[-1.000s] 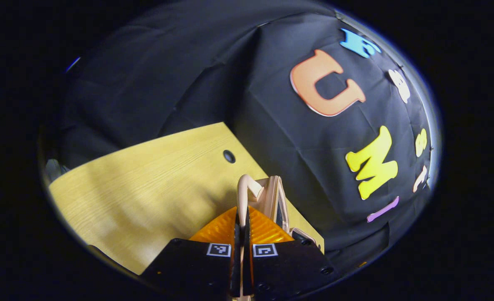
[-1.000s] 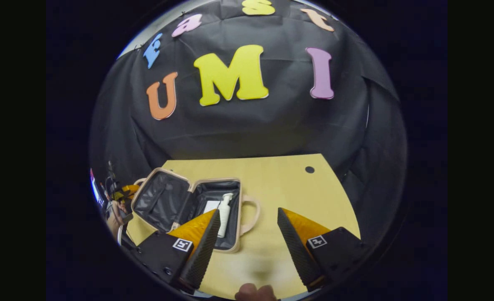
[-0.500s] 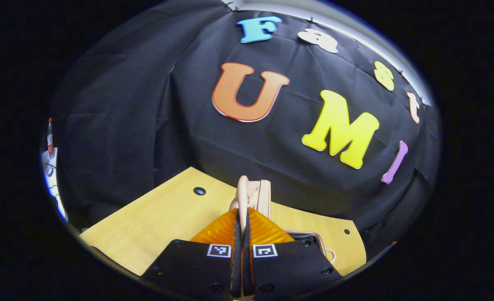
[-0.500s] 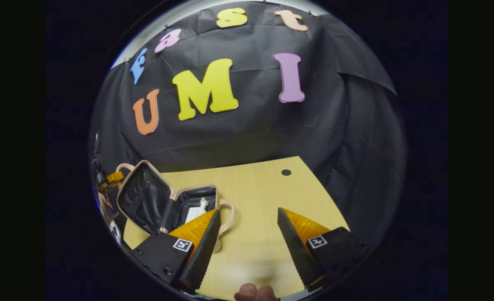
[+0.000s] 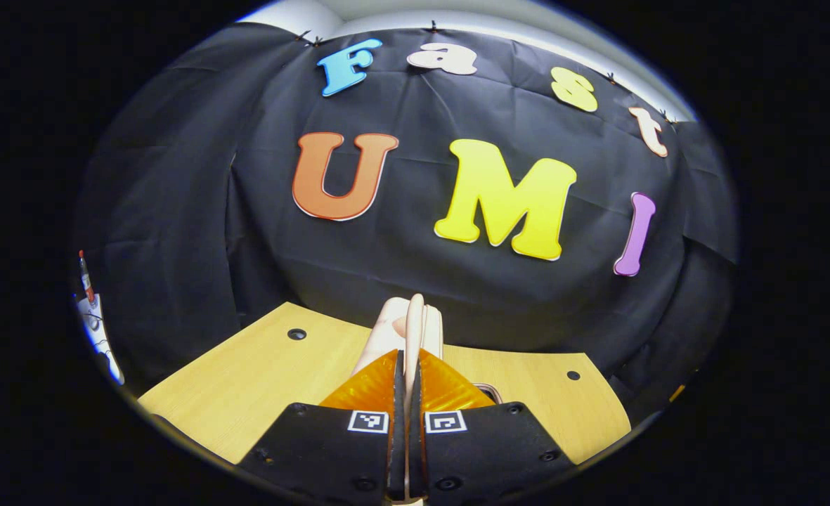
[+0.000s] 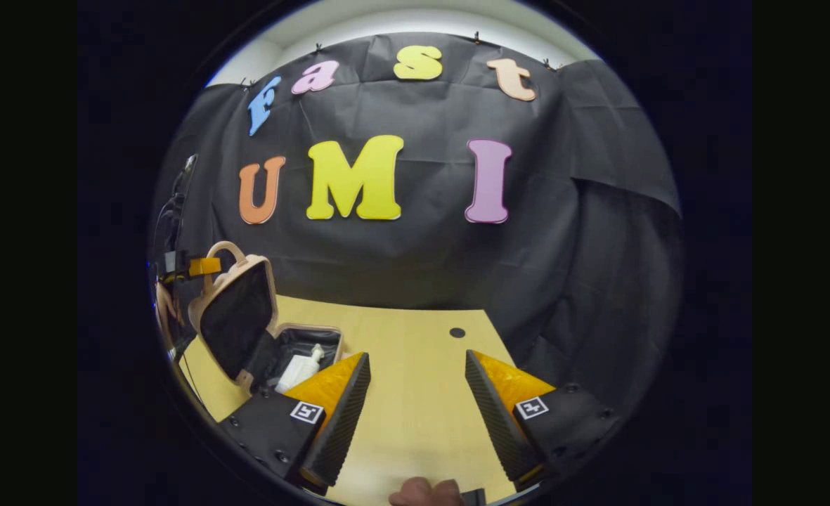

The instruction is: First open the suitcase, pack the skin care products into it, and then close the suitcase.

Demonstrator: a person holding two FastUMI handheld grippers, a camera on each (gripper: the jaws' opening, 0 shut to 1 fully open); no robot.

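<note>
Left gripper (image 5: 406, 365) clamps curved handle (image 5: 415, 323) of rigid suitcase lid (image 6: 235, 316).

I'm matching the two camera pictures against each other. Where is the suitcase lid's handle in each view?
Left gripper view: the lid handle stands at bottom centre, pinched in the left gripper.
Right gripper view: the handle arches over the raised lid at far left, with the left gripper on it.
Shared landmark: the dark round hole in the wooden table.
</note>
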